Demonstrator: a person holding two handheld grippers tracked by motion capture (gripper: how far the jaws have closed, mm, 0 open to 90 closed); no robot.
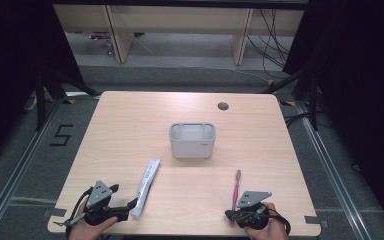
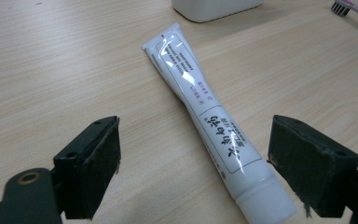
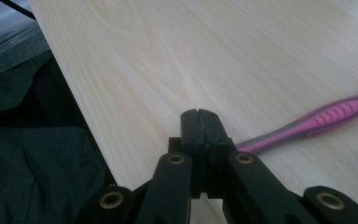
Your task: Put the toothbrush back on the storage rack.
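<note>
A grey holder (image 1: 192,140) stands mid-table (image 1: 130,130) on pale wood, toothpaste tube (image 2: 205,121) between the wide-open left gripper (image 2: 196,158), right gripper (image 3: 199,116) closed beside a pink toothbrush (image 3: 321,119).

Wooden table (image 1: 130,125), toothpaste tube (image 1: 146,186), grey holder (image 1: 192,141), pink toothbrush (image 1: 236,188)

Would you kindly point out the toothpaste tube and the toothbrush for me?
toothpaste tube (image 2: 200,105), left gripper view, middle of its printed body.
toothbrush (image 3: 328,116), right gripper view, pink grip of its handle.
</note>
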